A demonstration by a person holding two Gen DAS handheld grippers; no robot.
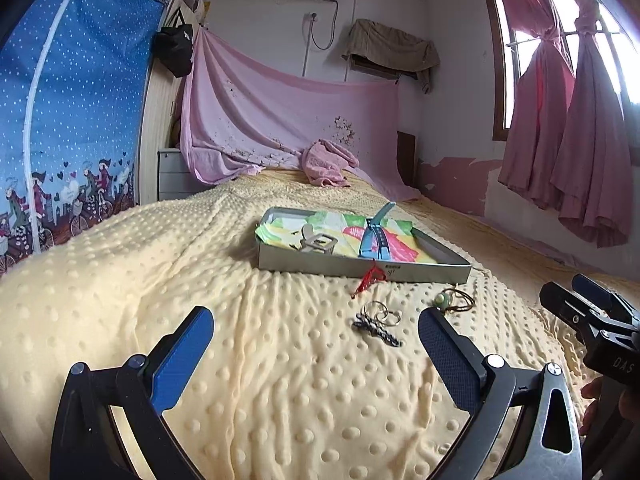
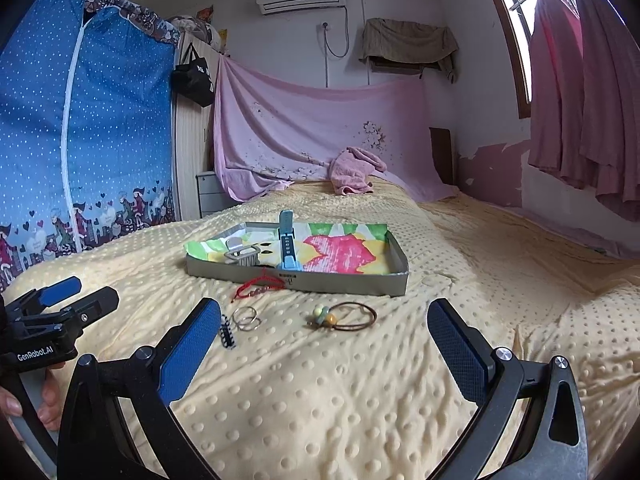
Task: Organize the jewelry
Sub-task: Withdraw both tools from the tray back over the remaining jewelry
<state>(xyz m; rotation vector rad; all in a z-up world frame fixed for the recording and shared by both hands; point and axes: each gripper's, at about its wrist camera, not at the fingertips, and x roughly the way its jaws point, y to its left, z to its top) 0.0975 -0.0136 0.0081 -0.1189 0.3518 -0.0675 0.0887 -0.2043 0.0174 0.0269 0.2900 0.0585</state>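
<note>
While both claws hover spread and empty, jewelry lies mid-frame on the bed.
Left gripper and right gripper face the rings, beaded band and red cord just before the tray. Judged light, slippery, sinking into soft blanket: pinch loops edgewise. Open room surrounds; clear the tray's near wall.

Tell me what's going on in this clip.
A person holds two grippers over a yellow blanket, both open and empty. The tray already holds a blue watch band and a grey clip. A red string bracelet, rings, a beaded hair tie and a black-white hair clip lie in front of it.
</note>
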